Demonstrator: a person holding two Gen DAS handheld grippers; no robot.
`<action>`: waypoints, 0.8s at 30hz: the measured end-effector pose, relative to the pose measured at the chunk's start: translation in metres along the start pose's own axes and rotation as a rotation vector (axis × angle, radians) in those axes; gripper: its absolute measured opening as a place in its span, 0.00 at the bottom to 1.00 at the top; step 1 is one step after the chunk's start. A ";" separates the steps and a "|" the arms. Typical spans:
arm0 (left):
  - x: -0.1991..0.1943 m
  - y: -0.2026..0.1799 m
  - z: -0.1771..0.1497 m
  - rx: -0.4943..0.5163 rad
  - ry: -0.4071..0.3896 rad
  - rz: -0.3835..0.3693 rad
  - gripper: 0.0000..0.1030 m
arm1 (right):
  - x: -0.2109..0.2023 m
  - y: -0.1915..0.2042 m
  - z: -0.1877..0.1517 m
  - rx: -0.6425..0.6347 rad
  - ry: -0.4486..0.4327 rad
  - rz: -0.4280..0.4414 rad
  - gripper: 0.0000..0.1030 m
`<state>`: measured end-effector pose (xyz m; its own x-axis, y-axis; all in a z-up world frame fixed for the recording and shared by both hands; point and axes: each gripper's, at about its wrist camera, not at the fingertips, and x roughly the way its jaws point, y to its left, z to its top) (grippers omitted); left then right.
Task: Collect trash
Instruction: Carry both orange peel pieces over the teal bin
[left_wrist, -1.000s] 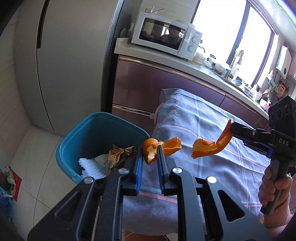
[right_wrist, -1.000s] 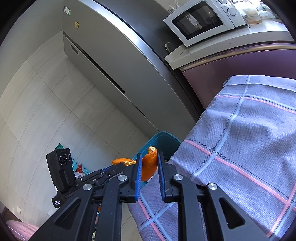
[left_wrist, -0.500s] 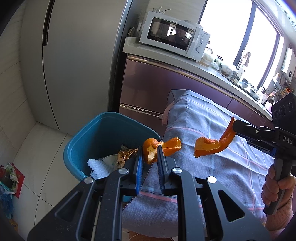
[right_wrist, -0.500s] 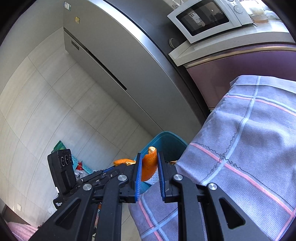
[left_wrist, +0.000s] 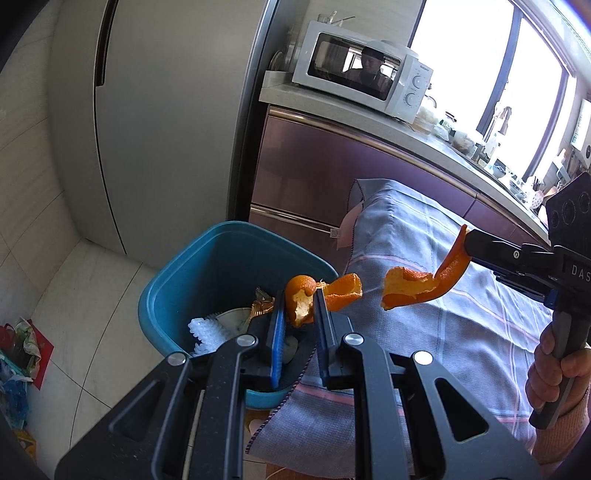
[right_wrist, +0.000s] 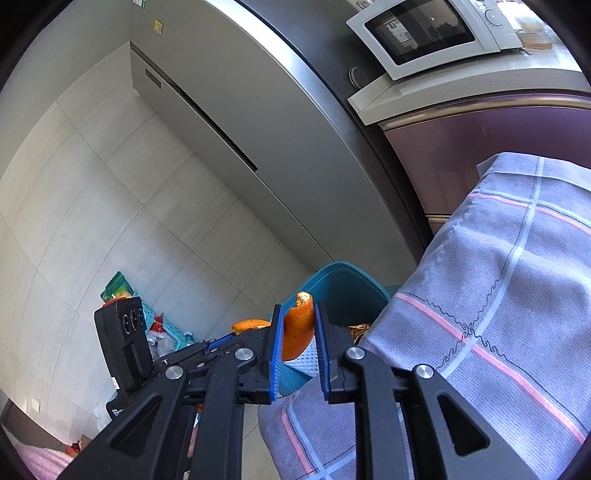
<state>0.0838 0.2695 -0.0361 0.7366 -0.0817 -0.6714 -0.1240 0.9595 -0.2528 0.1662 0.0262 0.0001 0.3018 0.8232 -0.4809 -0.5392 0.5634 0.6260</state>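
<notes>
My left gripper (left_wrist: 299, 300) is shut on a curled piece of orange peel (left_wrist: 327, 291), which hangs over the near rim of the blue trash bin (left_wrist: 207, 280). To its right, my right gripper (left_wrist: 468, 242), held by a hand (left_wrist: 554, 369), grips a longer strip of orange peel (left_wrist: 417, 284) above the table's edge. In the right wrist view that gripper (right_wrist: 297, 314) is shut on its peel (right_wrist: 297, 330), with the bin (right_wrist: 351, 291) just beyond and the left gripper (right_wrist: 236, 334) at its left. The bin holds a white plastic piece (left_wrist: 207, 332) and a golden wrapper (left_wrist: 260, 304).
The checked grey-blue tablecloth (left_wrist: 424, 266) hangs over the table's end right beside the bin. A steel fridge (left_wrist: 155, 122) stands behind the bin, and a microwave (left_wrist: 362, 70) sits on the counter. Bags and a basket (right_wrist: 162, 325) lie on the floor at the left.
Both peels stay gripped. The right gripper has shifted left toward the bin, which now shows more fully in its view. The left gripper has stayed nearly in place over the bin's rim.
</notes>
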 end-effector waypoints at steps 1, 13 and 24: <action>0.001 0.001 0.000 -0.002 0.001 0.004 0.15 | 0.002 0.001 0.000 0.001 0.003 0.000 0.15; 0.016 0.018 -0.003 -0.026 0.028 0.052 0.15 | 0.026 0.001 0.007 0.002 0.037 -0.010 0.15; 0.030 0.027 -0.007 -0.042 0.049 0.075 0.15 | 0.050 -0.001 0.011 0.005 0.066 -0.026 0.15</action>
<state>0.0980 0.2912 -0.0678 0.6906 -0.0240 -0.7229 -0.2066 0.9513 -0.2289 0.1911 0.0676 -0.0181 0.2626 0.8019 -0.5366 -0.5283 0.5849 0.6155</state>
